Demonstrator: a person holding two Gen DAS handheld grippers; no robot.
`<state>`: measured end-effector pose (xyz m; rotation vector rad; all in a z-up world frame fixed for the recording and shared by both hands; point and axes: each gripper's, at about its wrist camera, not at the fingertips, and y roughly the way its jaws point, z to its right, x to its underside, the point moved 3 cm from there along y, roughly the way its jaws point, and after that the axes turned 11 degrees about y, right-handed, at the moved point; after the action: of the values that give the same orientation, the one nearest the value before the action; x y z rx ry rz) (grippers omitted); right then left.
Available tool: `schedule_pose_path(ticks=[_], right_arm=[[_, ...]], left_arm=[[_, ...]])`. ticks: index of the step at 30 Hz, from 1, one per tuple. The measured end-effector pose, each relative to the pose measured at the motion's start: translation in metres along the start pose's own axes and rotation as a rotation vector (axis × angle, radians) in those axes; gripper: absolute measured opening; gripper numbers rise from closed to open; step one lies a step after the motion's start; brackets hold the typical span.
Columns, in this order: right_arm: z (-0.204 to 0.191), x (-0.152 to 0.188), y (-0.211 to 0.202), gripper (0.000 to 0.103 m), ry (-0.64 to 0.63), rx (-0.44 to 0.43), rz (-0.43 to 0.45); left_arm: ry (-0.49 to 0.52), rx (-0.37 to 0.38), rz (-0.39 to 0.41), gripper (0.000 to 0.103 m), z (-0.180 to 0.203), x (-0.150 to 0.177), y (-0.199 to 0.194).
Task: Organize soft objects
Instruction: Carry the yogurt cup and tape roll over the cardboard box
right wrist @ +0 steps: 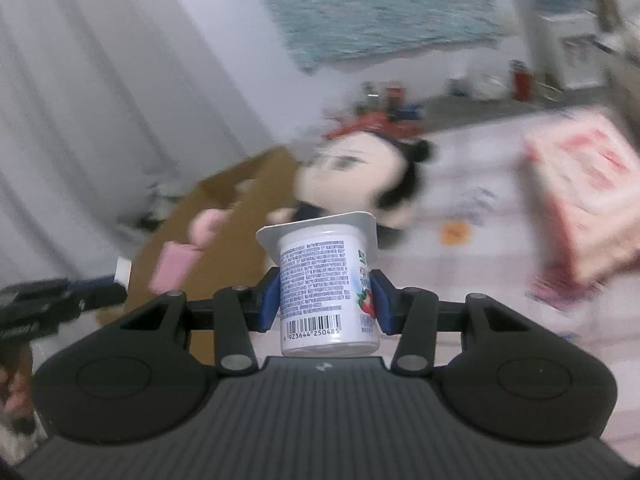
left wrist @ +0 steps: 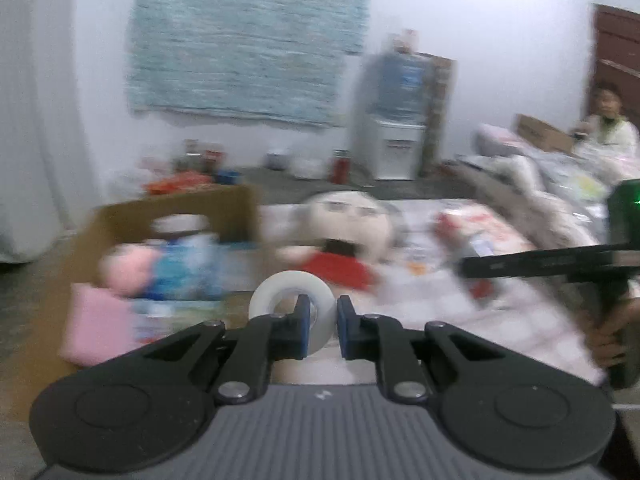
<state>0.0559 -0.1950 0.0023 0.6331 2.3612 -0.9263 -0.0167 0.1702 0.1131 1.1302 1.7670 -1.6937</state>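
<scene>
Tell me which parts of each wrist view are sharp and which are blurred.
Left wrist view: the left gripper and tape roll are sharp; the plush doll and cardboard box smear. Right wrist view: the right gripper and yogurt cup are crisp, the background streaked.

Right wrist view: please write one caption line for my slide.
Right gripper holds a yogurt cup upright above the bed.

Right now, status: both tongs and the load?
Left tongs shut on tape roll. Right tongs shut on yogurt cup. Cardboard box ahead-left; plush doll beyond. Nothing blocking.
</scene>
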Motion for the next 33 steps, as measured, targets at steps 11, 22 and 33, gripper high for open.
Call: schedule_pose_path(ticks=[11, 22, 33], right_arm=[[-0.162, 0.004, 0.12, 0.045, -0.26, -0.165, -0.228], [-0.224, 0.045, 0.228, 0.045, -0.354, -0.111, -0.486], [-0.261, 0.117, 0.265, 0.046, -0.85, -0.028, -0.737]], left_arm=[[0.055, -0.203, -0.507, 0.015, -0.148, 0.055, 0.095], [-0.088, -0.157, -0.685, 0.045, -0.189, 0.091, 0.16], [-0.104, -0.184, -0.428, 0.055, -0.198, 0.073, 0.076]])
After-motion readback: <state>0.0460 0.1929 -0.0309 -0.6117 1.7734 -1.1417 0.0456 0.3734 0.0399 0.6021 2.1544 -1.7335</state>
